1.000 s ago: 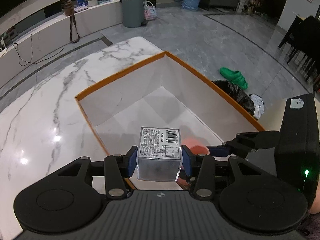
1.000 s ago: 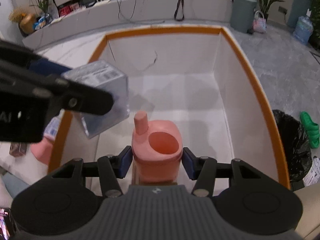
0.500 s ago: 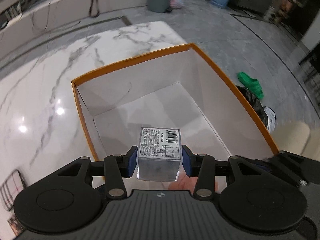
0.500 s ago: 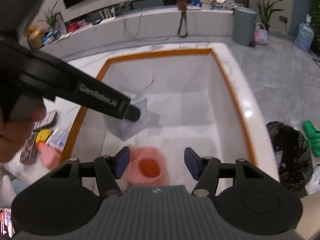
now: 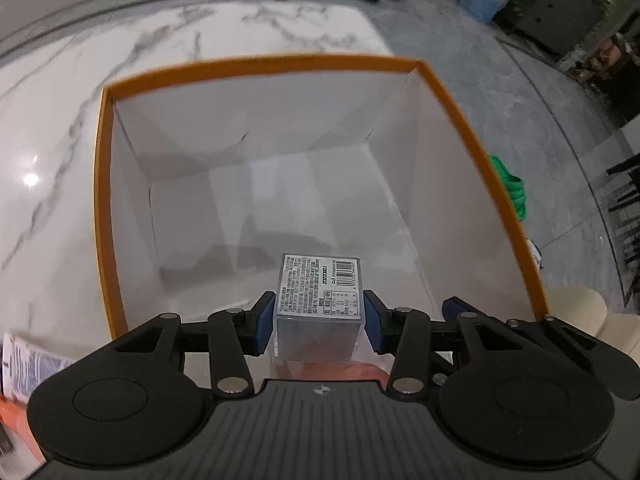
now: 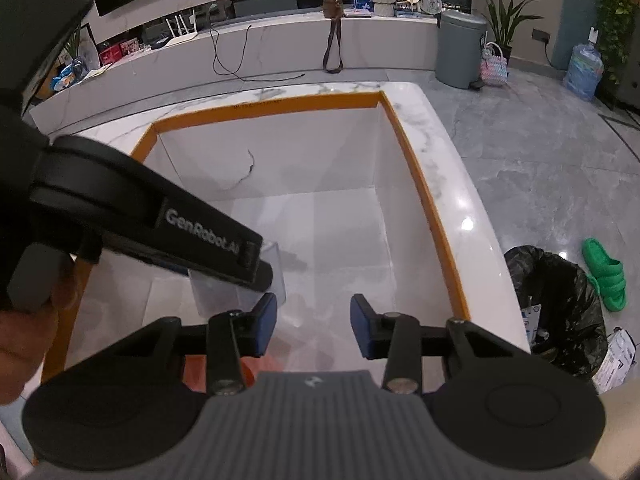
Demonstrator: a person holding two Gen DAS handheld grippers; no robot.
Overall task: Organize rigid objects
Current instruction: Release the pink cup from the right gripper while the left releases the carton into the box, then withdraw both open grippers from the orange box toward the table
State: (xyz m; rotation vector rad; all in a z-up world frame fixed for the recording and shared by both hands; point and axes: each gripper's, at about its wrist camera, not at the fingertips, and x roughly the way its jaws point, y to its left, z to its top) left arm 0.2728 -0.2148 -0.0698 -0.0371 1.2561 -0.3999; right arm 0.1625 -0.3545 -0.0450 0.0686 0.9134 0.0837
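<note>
My left gripper [image 5: 320, 316] is shut on a clear plastic box with a printed barcode label [image 5: 320, 286]. It holds the box above the floor of a white carton with an orange rim [image 5: 280, 62]. The right wrist view shows that gripper [image 6: 258, 270] from the side, the clear box [image 6: 212, 296] under its fingers. My right gripper [image 6: 313, 322] hangs over the carton's near end, its jaws closing with nothing between them. A pink cup [image 5: 332, 370] lies low in the carton, mostly hidden under both grippers.
The carton stands on a white marble table [image 6: 448, 184]. A printed leaflet [image 5: 24, 364] lies left of the carton. On the floor to the right are a black bin bag [image 6: 560, 304] and a green slipper [image 6: 604, 276]. A grey bin [image 6: 460, 48] stands further back.
My right gripper let go of the pink cup inside the carton and drew back from it. My left gripper carried the clear box further over the carton and lower, rolling as it went.
</note>
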